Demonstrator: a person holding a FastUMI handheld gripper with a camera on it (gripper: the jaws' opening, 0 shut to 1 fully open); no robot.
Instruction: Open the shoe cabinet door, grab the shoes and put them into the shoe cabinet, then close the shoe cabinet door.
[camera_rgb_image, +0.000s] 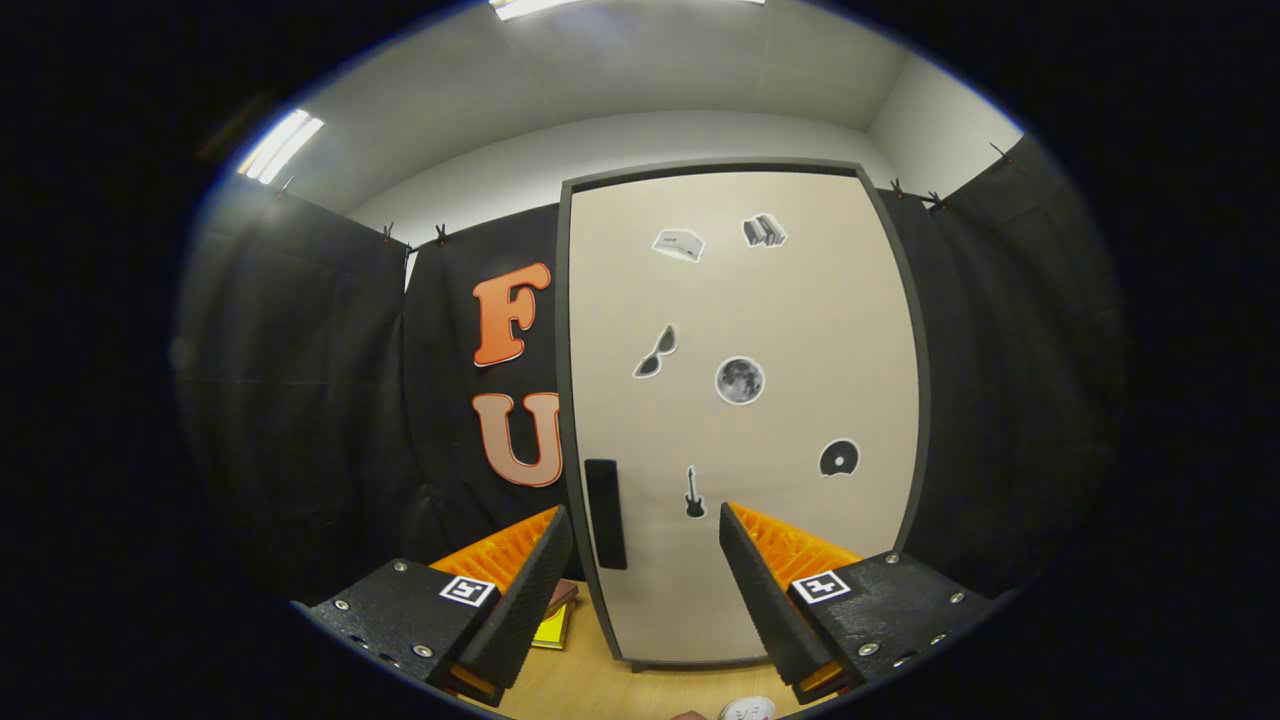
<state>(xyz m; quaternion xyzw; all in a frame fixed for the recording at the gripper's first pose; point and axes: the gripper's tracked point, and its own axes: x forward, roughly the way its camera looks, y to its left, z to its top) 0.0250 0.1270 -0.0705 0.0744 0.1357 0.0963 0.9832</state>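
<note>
I see the shoe cabinet door (745, 420) closed, upright on the bench (620, 690), just beyond the fingers. Dark handle (605, 513) at its left edge. Stickers w/ no legible text: sunglasses, moon, guitar, disc. Hand-held gripper (645, 570) released, nothing between its fingers.

The left finger (530, 590) hides most of a stack of books (556, 612) on the worktop (620, 690) left of the cabinet door (740, 420). A white round object (748, 709) near the fingers is cut off, too little showing to identify. The door's small stickers (678, 244) are blurred.
</note>
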